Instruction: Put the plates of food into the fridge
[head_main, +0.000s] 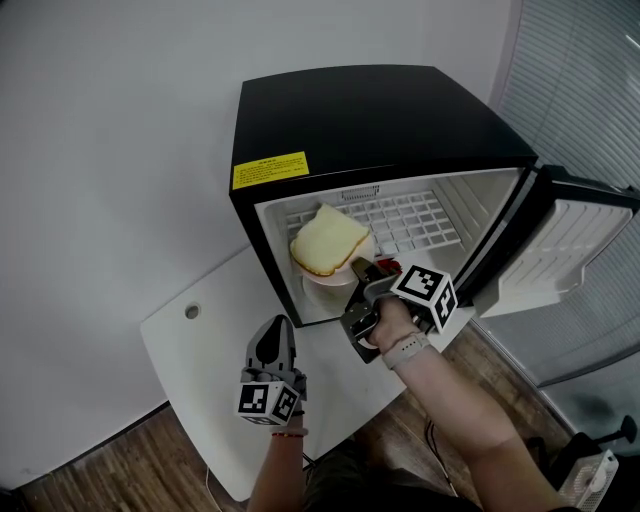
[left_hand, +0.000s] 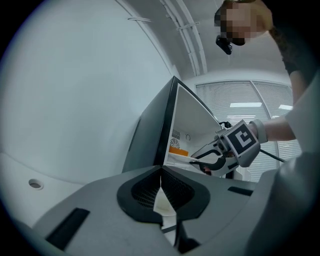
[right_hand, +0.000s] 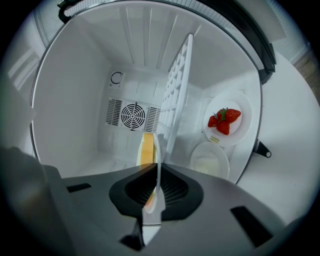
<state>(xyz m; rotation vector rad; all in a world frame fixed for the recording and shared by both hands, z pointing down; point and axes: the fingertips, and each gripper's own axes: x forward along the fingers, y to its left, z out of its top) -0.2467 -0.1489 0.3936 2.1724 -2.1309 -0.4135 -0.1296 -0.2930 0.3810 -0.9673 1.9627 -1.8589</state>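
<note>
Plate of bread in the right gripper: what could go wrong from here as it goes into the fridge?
The right gripper pinches only the rim of the plate, so it might tip and the bread slide off. The plate's far edge could catch the wire shelf. Going lower, it might knock the strawberry plate underneath.

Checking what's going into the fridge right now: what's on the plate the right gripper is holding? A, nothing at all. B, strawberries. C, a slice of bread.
C: the right gripper is shut on the rim of a plate that carries a slice of bread at the fridge opening.
</note>
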